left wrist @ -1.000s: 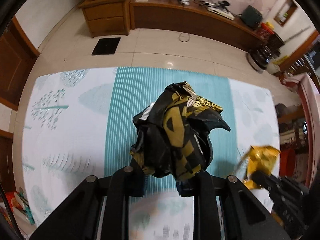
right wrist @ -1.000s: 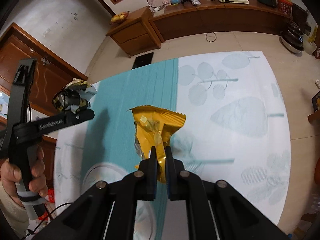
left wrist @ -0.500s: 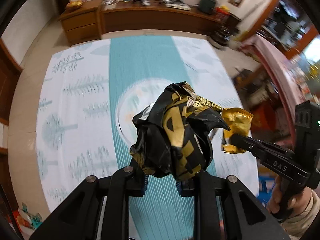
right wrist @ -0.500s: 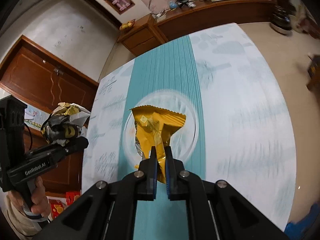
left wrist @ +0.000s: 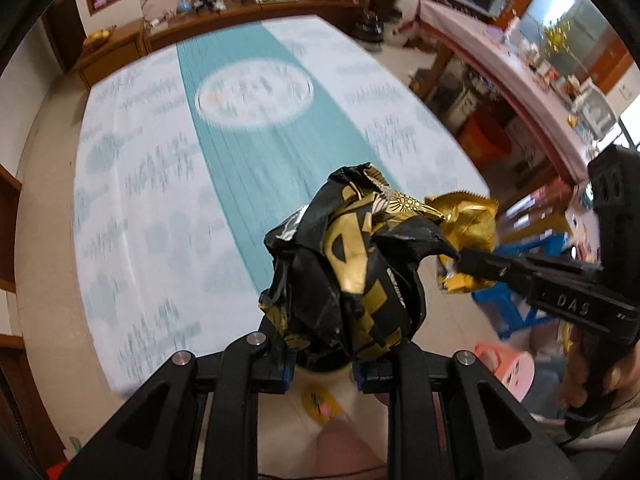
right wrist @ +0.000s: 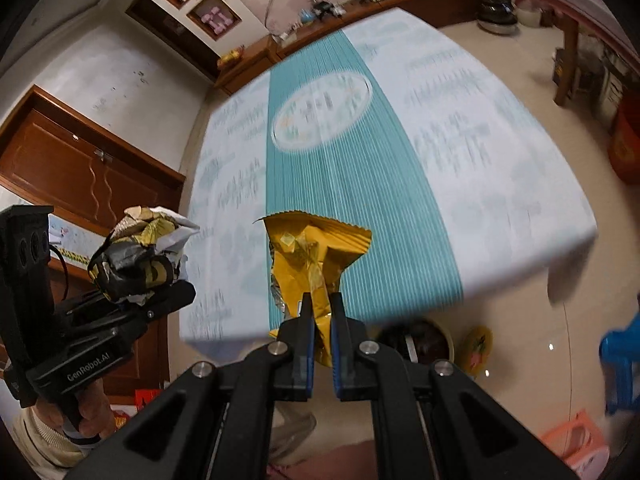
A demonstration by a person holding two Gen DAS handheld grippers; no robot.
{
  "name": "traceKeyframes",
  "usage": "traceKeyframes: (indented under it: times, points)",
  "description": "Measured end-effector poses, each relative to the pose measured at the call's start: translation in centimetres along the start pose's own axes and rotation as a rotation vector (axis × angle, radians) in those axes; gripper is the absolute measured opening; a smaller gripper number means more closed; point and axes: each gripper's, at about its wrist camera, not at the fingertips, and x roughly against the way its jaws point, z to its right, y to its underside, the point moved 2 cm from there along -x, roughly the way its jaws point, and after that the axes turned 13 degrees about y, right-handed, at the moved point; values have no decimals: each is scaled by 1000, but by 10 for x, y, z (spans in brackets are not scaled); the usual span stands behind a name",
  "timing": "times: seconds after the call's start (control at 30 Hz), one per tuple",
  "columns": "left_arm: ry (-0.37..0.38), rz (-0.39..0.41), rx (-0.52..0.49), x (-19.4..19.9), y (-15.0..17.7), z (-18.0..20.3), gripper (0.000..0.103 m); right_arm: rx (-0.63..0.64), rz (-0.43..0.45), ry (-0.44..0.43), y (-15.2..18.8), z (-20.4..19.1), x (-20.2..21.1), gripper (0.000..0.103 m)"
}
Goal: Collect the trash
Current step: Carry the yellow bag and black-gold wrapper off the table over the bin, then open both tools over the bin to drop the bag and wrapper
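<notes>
Left gripper [left wrist: 324, 364] pinching crumpled black-gold wrapper [left wrist: 352, 268]; right gripper [right wrist: 321, 316] pinching yellow wrapper [right wrist: 316, 260]. Both being held aloft past near edge of surface [right wrist: 480, 168]. Pickup looking done; dark bin [right wrist: 420, 340] on floor below, drop remaining.

Your left gripper [left wrist: 324, 360] is filled by the crumpled black-and-gold wrapper [left wrist: 352, 264], which bulges up past the fingertips and blocks much of your forward view. Your right gripper [right wrist: 320, 312] is clamped on the yellow packet [right wrist: 316, 264], and from the left wrist view that packet sits just beside the black wrapper, so the two loads crowd each other. The table [right wrist: 500, 168] ahead is bare cloth, open to pass over. Below its near edge, on the floor, you have a dark round bin [right wrist: 420, 340] with a yellow disc [right wrist: 476, 344] just beside it. A blue stool [right wrist: 624, 360] and pink stool [right wrist: 576, 440] stand to the right.
</notes>
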Motion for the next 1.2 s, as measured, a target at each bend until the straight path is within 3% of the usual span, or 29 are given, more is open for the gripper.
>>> traceKeyframes:
  times: [0.23,0.5,0.7,1.0,1.1,1.2]
  points:
    - [5,-62,89,-31,66,5,20,17,-71,52,72,13,-2,6]
    - [-27,-93,144,-100,118,17,20,9,-138,68,115,47,-44,6]
    - [-21,-78,210,-167,144,3,21,1,-185,80,146,80,-113,6]
    - [-46,-148,235,-282,174,-43,23,19,-261,116,172,109,-232,6]
    - [-69,-159,231,-309,179,-55,33,35,-290,127,176,114,-270,9]
    - [-88,-158,248,-323,179,-70,73,37,-326,111,180,119,-304,10]
